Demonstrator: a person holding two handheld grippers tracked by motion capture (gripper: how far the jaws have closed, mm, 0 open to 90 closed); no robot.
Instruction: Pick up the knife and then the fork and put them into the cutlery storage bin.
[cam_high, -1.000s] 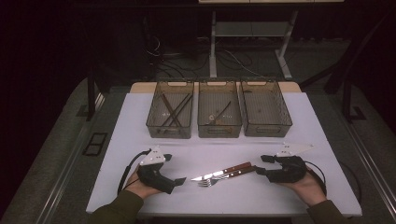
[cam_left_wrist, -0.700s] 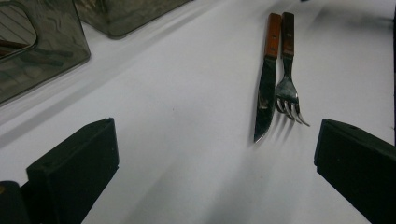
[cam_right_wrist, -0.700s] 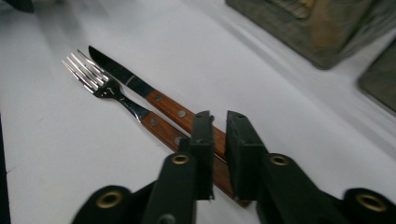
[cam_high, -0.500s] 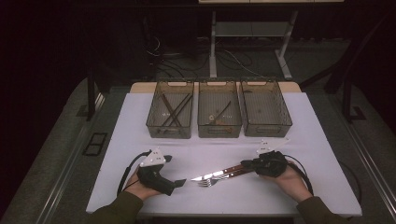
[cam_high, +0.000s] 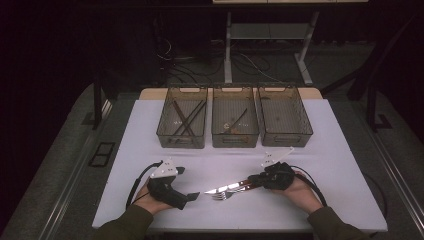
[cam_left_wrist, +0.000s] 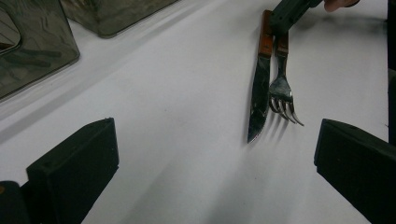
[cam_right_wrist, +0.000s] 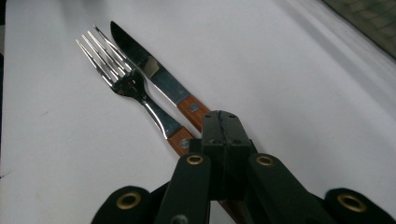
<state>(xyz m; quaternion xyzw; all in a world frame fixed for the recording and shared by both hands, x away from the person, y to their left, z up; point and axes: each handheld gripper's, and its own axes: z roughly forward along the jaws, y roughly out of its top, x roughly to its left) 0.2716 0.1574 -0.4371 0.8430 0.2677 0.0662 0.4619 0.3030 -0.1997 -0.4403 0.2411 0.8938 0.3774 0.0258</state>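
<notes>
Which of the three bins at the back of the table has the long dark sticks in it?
The leftmost bin in the high view; several long dark sticks lie crossed inside it.

Looking forward and down from above the near edge of the table (cam_high: 330, 150). Riding low and close over that table (cam_left_wrist: 177, 93), facing knife (cam_left_wrist: 259, 88) and fork (cam_right_wrist: 126, 84) from opposite ends.

The knife (cam_right_wrist: 154, 74) has a glossy metal blade and a reddish wooden handle with metal rivets; the fork (cam_right_wrist: 126, 84) is shiny metal with a similar wooden handle. The surface (cam_right_wrist: 299, 93) looks smooth, matt white, and each claw (cam_right_wrist: 225, 135) matt black plastic.
</notes>
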